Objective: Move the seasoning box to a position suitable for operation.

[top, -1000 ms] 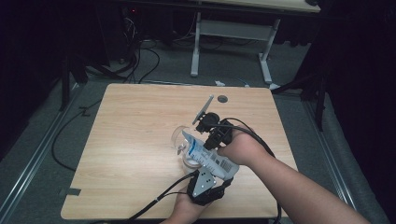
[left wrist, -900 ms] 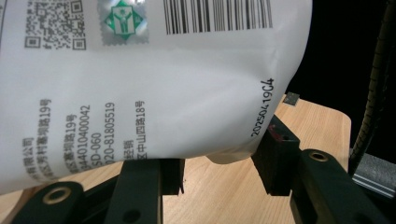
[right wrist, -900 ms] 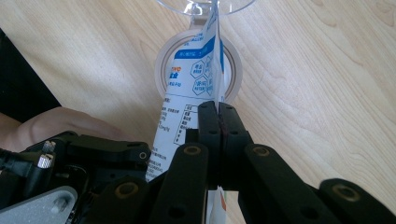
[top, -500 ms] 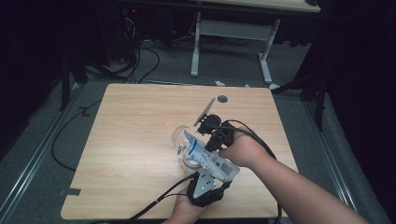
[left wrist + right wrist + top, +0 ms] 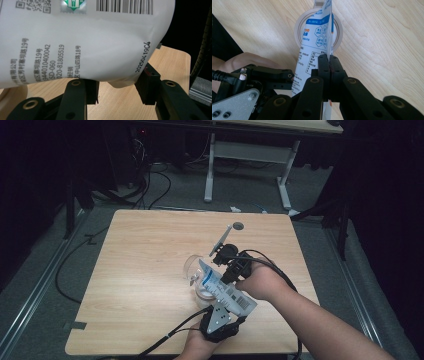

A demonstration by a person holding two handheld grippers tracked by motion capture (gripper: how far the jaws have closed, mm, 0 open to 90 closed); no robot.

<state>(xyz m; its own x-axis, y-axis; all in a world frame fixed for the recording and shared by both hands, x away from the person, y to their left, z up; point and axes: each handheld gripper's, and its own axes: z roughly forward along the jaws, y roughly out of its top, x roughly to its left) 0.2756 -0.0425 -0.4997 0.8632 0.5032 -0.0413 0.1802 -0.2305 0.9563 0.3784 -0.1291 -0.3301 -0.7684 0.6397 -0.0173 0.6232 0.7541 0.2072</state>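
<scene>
A white and blue pouch [image 5: 223, 289] with a barcode slants over a clear glass [image 5: 192, 267] in the middle of the wooden table [image 5: 150, 250]. In the right gripper view the pouch [image 5: 314, 40] points its top end over the glass's round rim [image 5: 297, 28]. My right gripper [image 5: 328, 59] is shut on the pouch's flat side seam. Near the table's front edge, my left gripper [image 5: 226, 309] holds the pouch's bottom end. In the left gripper view the bulging pouch [image 5: 87, 40] rests between the pads, and the left gripper [image 5: 117, 86] is closed on its lower corner.
A small dark round disc [image 5: 238, 226] sits on the table behind the right hand. Cables trail from both grippers off the front edge. Another table's legs [image 5: 210, 170] and floor cables stand beyond the far edge. Bare wood lies to the left and far side.
</scene>
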